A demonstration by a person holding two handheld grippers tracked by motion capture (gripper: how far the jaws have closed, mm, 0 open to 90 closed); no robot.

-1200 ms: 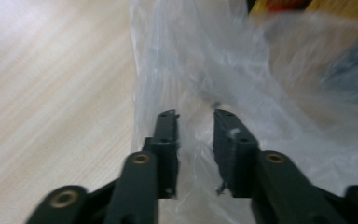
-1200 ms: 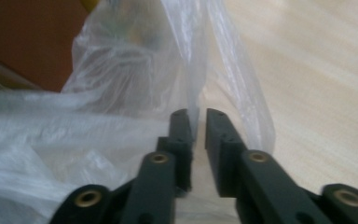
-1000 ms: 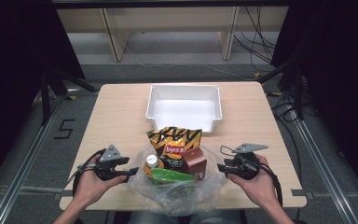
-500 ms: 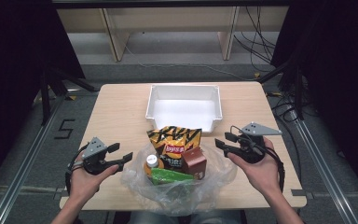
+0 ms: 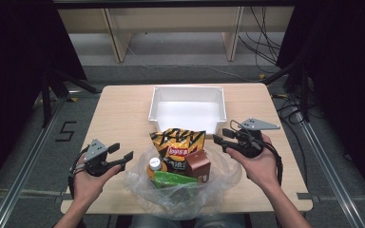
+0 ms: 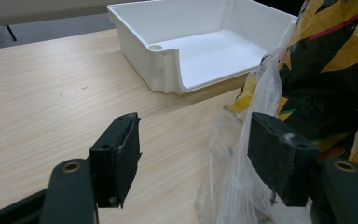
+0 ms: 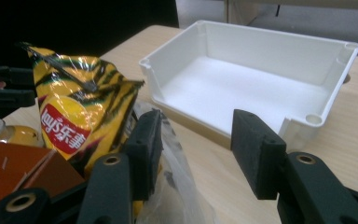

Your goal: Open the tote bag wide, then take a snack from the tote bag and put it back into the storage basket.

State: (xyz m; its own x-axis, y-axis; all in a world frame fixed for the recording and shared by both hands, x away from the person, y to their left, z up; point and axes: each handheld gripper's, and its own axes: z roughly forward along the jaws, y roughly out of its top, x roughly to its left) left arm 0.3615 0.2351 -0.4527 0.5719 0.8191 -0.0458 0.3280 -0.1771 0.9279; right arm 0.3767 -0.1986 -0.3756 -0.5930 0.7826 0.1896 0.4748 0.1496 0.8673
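Two grippers held over a wooden table [image 5: 123, 109], one at each side of a clear plastic bag [image 5: 218, 183] of groceries. Bag at the near edge of the table, mouth open and crumpled flat. Inside the bag: a yellow-and-black chip packet [image 5: 178, 145] standing at the far side, a brown carton [image 5: 198, 165] at its right, a green packet [image 5: 173, 179] lying in front, and a white-capped bottle [image 5: 154, 165] of orange drink at its left. Beyond the bag, a white tray [image 5: 187, 111], nothing in it, near wall cut low. Left gripper [image 5: 123, 156] just left of the bag, jaws spread wide with nothing pinched; right-hand jaw close against the bag's film in the left gripper view, touching or not cannot be told. Right gripper [image 5: 221, 137] just right of the chip packet, between bag and tray, jaws parted and holding nothing, bare table between the pads [image 7: 256, 149]. Both sets of jaws just opened further, nothing between them. Gripper tips pointing inward toward the bag.
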